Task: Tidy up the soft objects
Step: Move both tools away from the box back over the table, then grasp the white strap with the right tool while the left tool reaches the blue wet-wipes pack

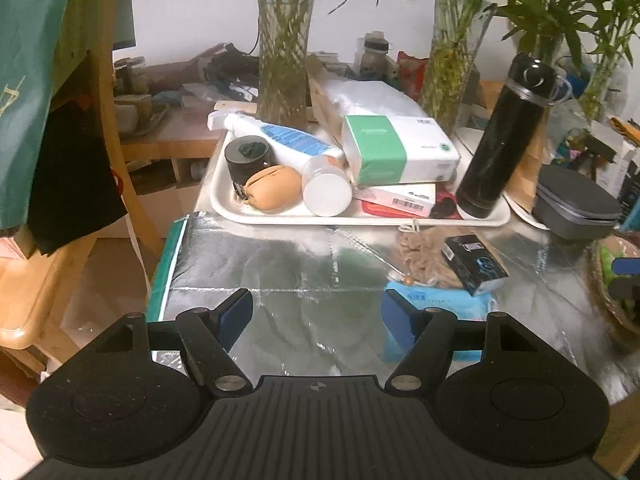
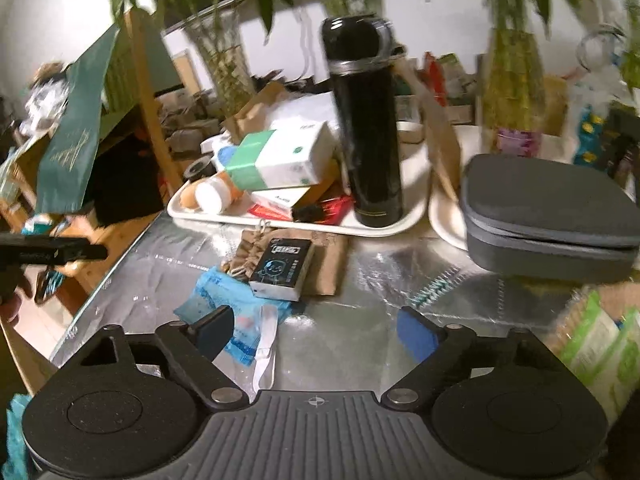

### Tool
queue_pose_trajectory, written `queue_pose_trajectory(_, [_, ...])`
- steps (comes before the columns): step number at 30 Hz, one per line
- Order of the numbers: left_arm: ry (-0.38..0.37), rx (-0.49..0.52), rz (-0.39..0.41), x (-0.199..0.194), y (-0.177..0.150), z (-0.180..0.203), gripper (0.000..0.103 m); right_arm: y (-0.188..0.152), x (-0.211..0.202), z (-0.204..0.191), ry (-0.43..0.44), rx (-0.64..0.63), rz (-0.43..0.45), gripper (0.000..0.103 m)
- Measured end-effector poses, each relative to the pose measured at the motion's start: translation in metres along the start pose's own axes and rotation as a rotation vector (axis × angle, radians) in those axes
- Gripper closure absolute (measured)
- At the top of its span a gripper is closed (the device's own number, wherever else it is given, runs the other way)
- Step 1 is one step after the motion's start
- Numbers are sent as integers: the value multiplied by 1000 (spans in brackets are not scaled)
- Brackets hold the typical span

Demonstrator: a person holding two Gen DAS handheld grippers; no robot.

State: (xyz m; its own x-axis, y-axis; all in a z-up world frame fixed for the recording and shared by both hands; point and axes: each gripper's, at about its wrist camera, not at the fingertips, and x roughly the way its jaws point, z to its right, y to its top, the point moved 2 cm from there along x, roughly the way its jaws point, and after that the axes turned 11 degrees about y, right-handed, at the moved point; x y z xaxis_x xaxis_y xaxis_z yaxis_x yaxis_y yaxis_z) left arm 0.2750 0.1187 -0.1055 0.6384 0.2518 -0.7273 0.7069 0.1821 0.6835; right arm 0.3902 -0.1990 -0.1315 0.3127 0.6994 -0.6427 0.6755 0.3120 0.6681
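Observation:
A blue plastic packet [image 2: 224,300] with a white strap lies on the silver-foil table, just ahead of my right gripper's left finger; it also shows in the left wrist view [image 1: 436,300]. A tan drawstring pouch [image 2: 248,256] lies behind it under a black card box [image 2: 284,268]. A tan soft coin pouch [image 1: 274,189] sits on the white tray [image 1: 360,218]. My left gripper [image 1: 316,316] is open and empty over the foil. My right gripper [image 2: 316,332] is open and empty.
The tray holds a tissue pack [image 1: 396,148], a spray bottle [image 1: 280,140], a dark jar [image 1: 246,156] and a black flask [image 1: 504,140]. A grey zip case [image 2: 552,216] is at right. A basket [image 1: 612,280] with green packs sits at the right edge. Glass vases stand behind.

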Motion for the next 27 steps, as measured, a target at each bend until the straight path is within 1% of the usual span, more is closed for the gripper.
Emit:
queue_pose_trajectory(1, [-1,-4,2,4,0,0,33,0,6,0,13,-9,-14,19])
queue_pose_trajectory(3, [-5,-4,6,10,-1,2,33,-1,15,1,42,-18,-33,28])
queue_pose_trajectory(4, [-9,-1,9,13,-1,3,33,-1,21,1,57,-27,-47,30])
queue_pose_trajectory(6, [-22,3,14,17,-3,4,33,-1,32,1,83,-43,-72,38])
queue_pose_trajectory(8, [-45,12,12,22,-5,7,33,-3,43,3,125,-54,-99,41])
queue_pose_trajectory(12, [-97,36,-26,38,-11,13,33,-8,64,2,176,-93,-162,46])
queue_pose_trajectory(15, [-123,68,-16,43,-13,19,33,-14,78,0,204,-119,-209,49])
queue_pose_trajectory(18, [-152,77,-21,50,-13,25,33,-19,90,-8,231,-166,-245,52])
queue_pose_trajectory(22, [-169,89,-44,59,-15,31,33,-25,104,-16,207,-250,-295,53])
queue_pose_trajectory(25, [-176,95,-68,66,-16,34,33,-30,110,-24,178,-336,-312,57])
queue_pose_trajectory(26, [-181,92,-79,69,-16,34,33,-30,110,-25,167,-361,-315,61])
queue_pose_trajectory(27, [-183,91,-87,70,-16,35,33,-31,110,-26,158,-378,-319,72])
